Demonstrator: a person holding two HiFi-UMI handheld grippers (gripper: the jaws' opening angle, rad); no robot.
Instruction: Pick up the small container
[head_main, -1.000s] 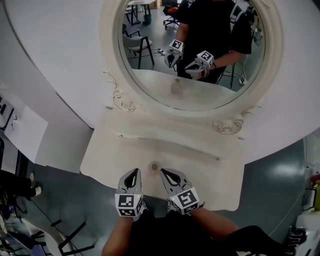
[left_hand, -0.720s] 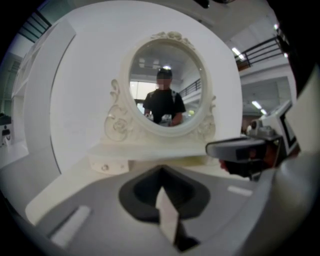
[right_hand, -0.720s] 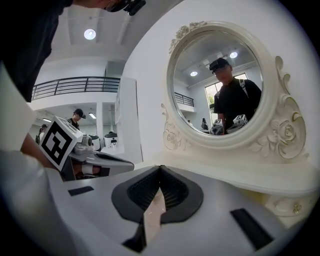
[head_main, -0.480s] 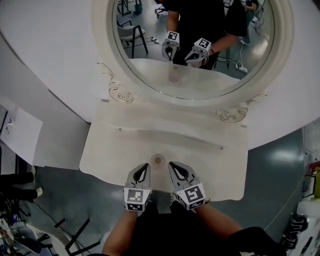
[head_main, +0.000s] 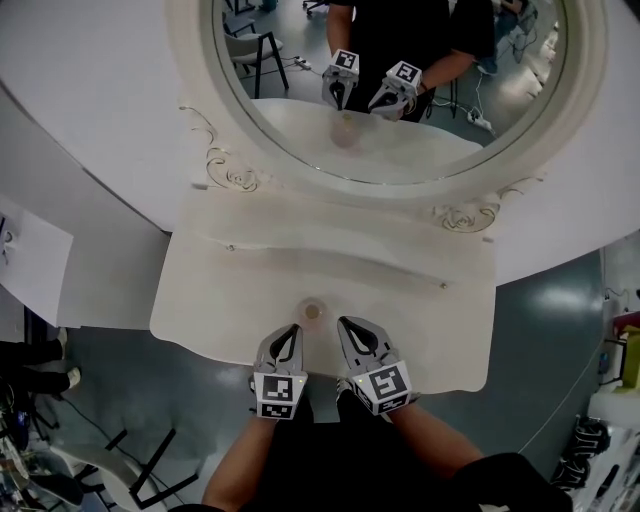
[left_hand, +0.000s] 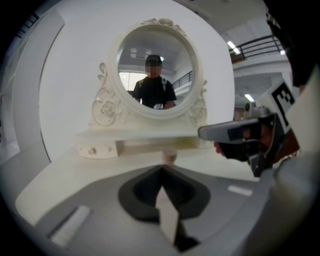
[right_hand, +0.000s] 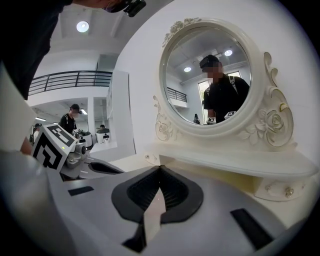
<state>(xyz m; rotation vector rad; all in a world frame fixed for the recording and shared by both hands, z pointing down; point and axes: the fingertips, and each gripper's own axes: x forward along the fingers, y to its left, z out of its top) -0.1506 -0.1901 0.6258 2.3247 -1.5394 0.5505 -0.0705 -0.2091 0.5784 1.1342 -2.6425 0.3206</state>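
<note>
Step in hand is judged to be the approach; nothing is gripped yet. Left claw (head_main: 289, 338) is clenched shut on nothing, and right claw (head_main: 350, 333) is likewise shut and empty. Both are seen side by side at lower centre of the head view, tips aimed up-frame.

The small container (head_main: 312, 311) is found on the white table (head_main: 220, 290), just above the gap between the two tips, near both and touched by neither. In the left gripper view it is centred just beyond the shut jaws; it is not seen in the right gripper view.

To do it well:
- Left claw is better lined up, so it should be the one opened, wider than the body, before any closer approach.
- Pads should be brought in low and level, one each side of the wall, and closed at mid-height.
- A shut tip could push a light pot along the smooth top.
- Right claw should be kept aside.

The container stands upright, top facing up, axis vertical. It is probably about as wide as tall, though the view is small and blurred.
</note>
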